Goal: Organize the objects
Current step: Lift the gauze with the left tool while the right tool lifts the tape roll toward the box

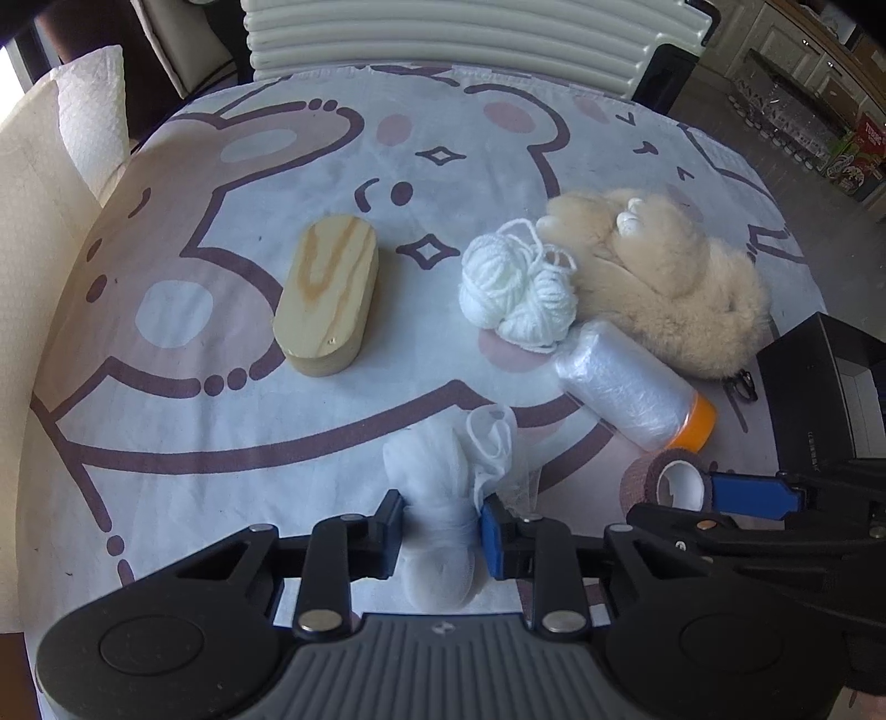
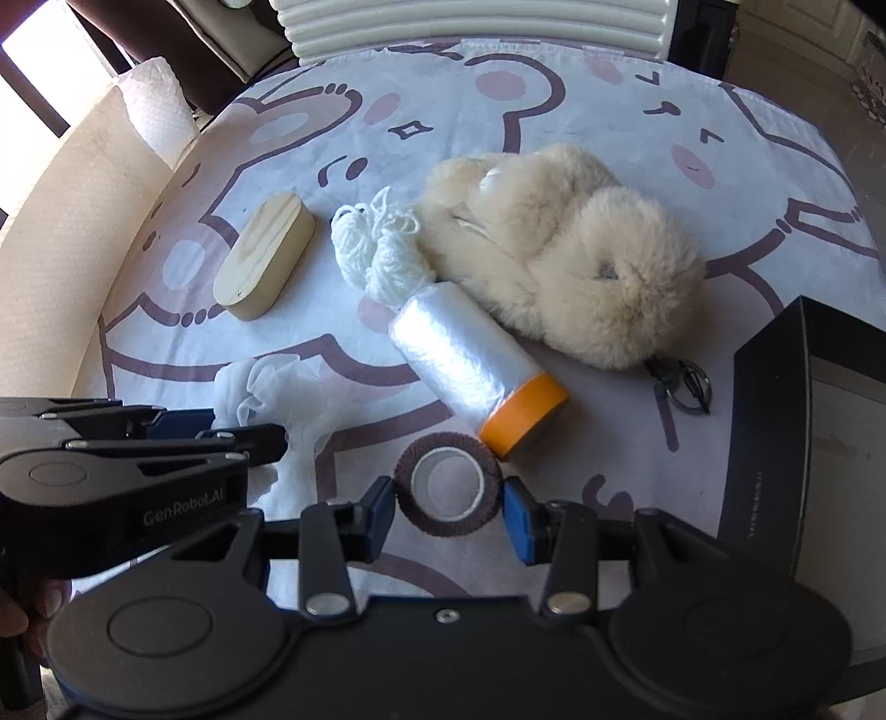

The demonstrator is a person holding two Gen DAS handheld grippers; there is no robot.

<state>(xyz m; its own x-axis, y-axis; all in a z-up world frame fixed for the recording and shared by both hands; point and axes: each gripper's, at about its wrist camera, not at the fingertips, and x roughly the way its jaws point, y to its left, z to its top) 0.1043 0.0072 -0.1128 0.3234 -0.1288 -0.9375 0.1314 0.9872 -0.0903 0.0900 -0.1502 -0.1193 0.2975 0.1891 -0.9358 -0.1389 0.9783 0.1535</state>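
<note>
On the printed cloth (image 1: 221,421), left gripper (image 1: 440,523) clamps a white gauze bundle (image 1: 443,498), right gripper (image 2: 448,507) grips a brown tape roll (image 2: 447,483); black box (image 2: 803,443) awaits, other items unsorted.

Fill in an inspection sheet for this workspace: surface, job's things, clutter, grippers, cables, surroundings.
Surface: table under a cartoon-print cloth, wrinkled.
Job's things: wooden block; white yarn touching the plush toy; plastic film roll lying down, orange end nearest; white gauze bundle; brown tape roll; black box at the right.
Clutter: key ring by the plush toy.
Grippers: left gripper shut on the white gauze bundle; right gripper straddles the brown tape roll, contact unclear.
Cables: nothing seen.
Surroundings: white slatted chair back; paper towel.
</note>
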